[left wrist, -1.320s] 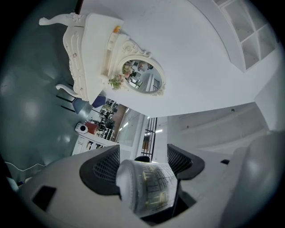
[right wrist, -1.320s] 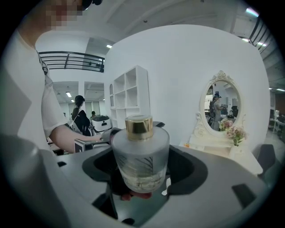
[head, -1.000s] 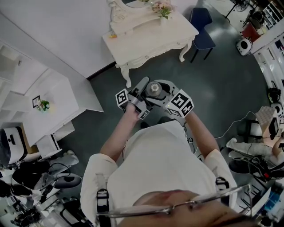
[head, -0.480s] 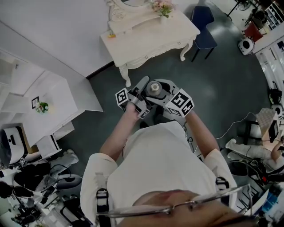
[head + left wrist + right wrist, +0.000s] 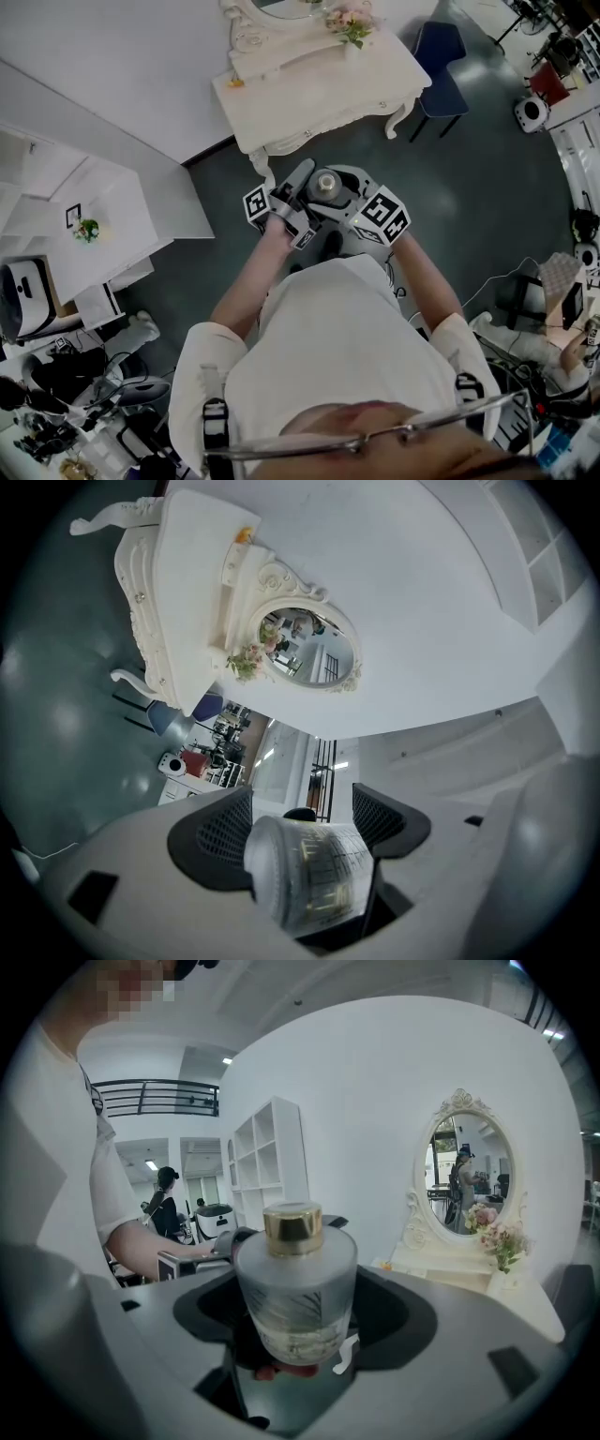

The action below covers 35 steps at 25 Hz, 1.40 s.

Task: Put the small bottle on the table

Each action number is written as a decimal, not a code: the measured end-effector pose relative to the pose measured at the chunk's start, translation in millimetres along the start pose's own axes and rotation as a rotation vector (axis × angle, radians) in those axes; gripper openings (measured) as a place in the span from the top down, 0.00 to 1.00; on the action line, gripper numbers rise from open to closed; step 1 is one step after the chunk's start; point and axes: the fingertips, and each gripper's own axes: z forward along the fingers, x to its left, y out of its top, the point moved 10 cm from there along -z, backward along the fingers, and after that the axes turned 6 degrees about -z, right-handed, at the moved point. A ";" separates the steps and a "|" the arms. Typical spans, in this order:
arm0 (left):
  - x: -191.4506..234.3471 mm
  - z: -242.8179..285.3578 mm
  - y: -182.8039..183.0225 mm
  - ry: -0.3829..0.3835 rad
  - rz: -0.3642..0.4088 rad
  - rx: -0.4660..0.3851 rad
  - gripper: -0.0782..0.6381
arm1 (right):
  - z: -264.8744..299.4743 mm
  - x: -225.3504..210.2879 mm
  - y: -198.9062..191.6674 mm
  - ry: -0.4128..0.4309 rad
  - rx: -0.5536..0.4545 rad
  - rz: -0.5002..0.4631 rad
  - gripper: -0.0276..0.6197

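Observation:
A small frosted bottle (image 5: pixel 325 185) with a gold cap is held over the dark floor, just short of the white dressing table (image 5: pixel 309 89). My left gripper (image 5: pixel 302 180) reaches it from the left and my right gripper (image 5: pixel 345 183) from the right. In the left gripper view the bottle (image 5: pixel 309 869) lies sideways between the dark pads (image 5: pixel 211 841), which touch it. The right gripper view has the bottle (image 5: pixel 295 1283) upright, cap on top, pressed between both pads (image 5: pixel 389 1312). The table (image 5: pixel 469 1274) and its oval mirror (image 5: pixel 466 1162) stand beyond it.
The table top carries a flower vase (image 5: pixel 352 28) and a small orange thing (image 5: pixel 234 82). A blue chair (image 5: pixel 441 66) stands right of the table. White shelving (image 5: pixel 75 216) is at the left. Cables and equipment (image 5: pixel 553 309) crowd the right side.
Both grippers and the bottle keep their place in front of the person. The head view has shifted slightly, so the table and chair sit a little further right.

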 end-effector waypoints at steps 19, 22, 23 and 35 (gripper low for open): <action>32.6 101.1 29.0 -0.011 0.047 -0.069 0.43 | -28.5 -117.2 -14.6 0.082 -0.018 -0.019 0.43; 35.4 108.2 32.2 -0.008 0.047 -0.073 0.43 | -29.7 -126.1 -16.5 0.088 -0.020 -0.014 0.43; 36.0 110.3 33.7 -0.006 0.048 -0.075 0.44 | -29.6 -129.1 -16.9 0.090 -0.021 -0.012 0.43; 38.4 135.1 75.8 0.002 0.021 -0.073 0.44 | -5.5 -171.5 -16.5 0.086 -0.004 0.008 0.43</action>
